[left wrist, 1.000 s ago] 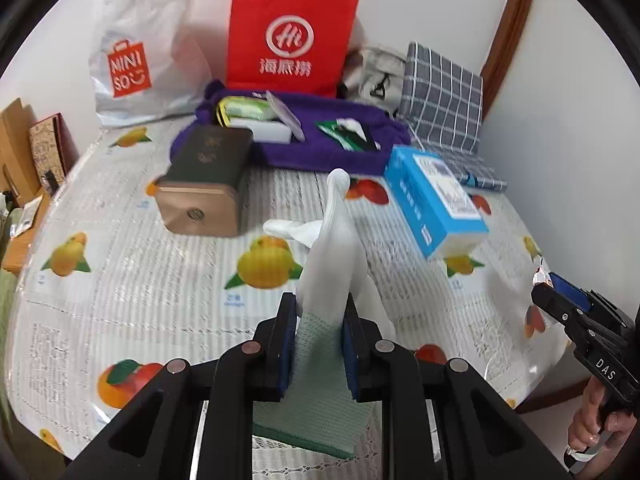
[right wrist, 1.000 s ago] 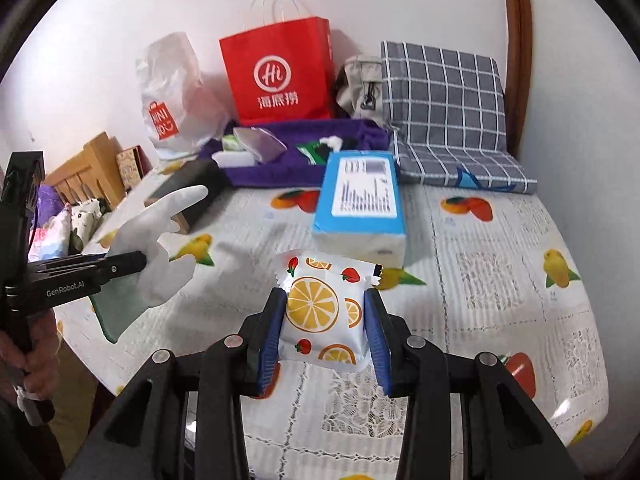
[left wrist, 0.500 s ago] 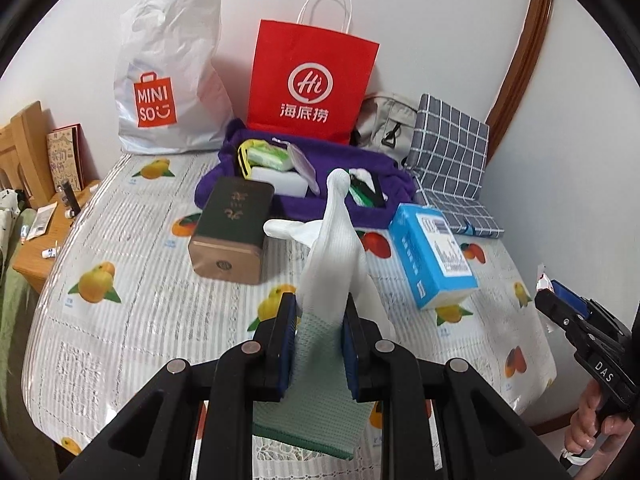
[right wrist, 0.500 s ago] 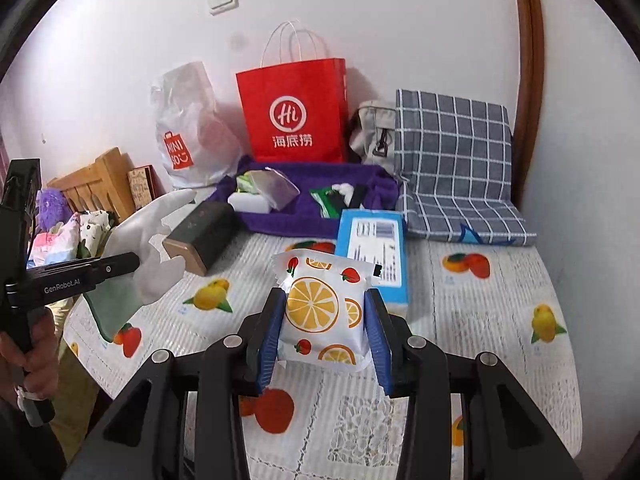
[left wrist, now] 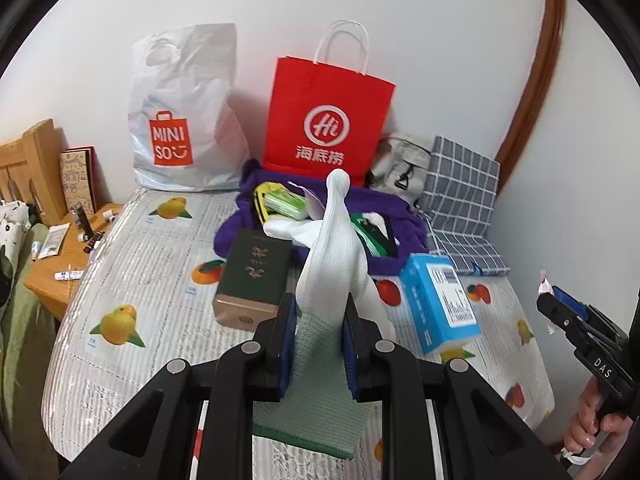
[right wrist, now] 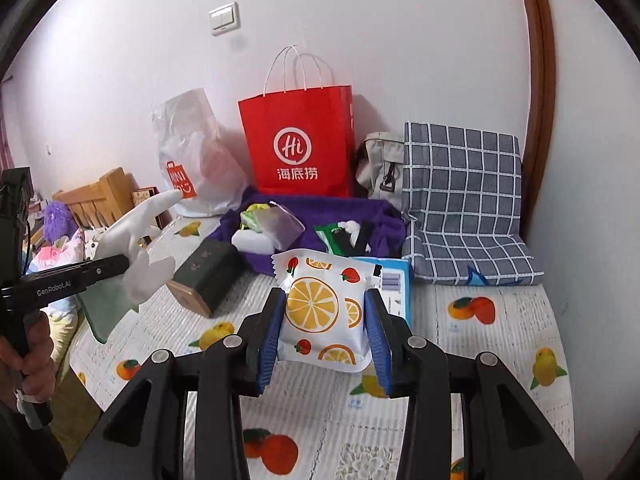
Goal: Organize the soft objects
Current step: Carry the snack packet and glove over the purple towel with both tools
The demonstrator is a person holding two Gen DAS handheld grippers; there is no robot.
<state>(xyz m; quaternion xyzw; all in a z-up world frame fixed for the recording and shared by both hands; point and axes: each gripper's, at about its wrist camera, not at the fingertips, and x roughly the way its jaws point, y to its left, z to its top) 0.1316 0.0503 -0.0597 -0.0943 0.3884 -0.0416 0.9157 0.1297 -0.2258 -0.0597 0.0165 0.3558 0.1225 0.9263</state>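
My left gripper point(left wrist: 318, 320) is shut on a white work glove with a green cuff point(left wrist: 334, 276), held up above the bed; the glove also shows in the right wrist view point(right wrist: 136, 256). My right gripper point(right wrist: 324, 320) is shut on a white snack packet printed with orange slices and strawberries point(right wrist: 324, 312), held above the bed's near part. The right gripper also shows at the right edge of the left wrist view point(left wrist: 560, 312). A purple cloth point(left wrist: 384, 216) at the back holds several small packets.
The bed has a fruit-print cover point(left wrist: 140, 280). On it lie a dark green box point(left wrist: 254, 276) and a blue box point(left wrist: 438, 304). A red paper bag point(left wrist: 326, 120), a white MINISO bag point(left wrist: 180, 120), a grey pouch point(left wrist: 400, 160) and a checked cushion point(right wrist: 460, 200) line the wall. A wooden side table point(left wrist: 68, 248) stands left.
Both grippers have pulled back and up from the bed, so more of the wall and bags shows. Each keeps hold of its item.
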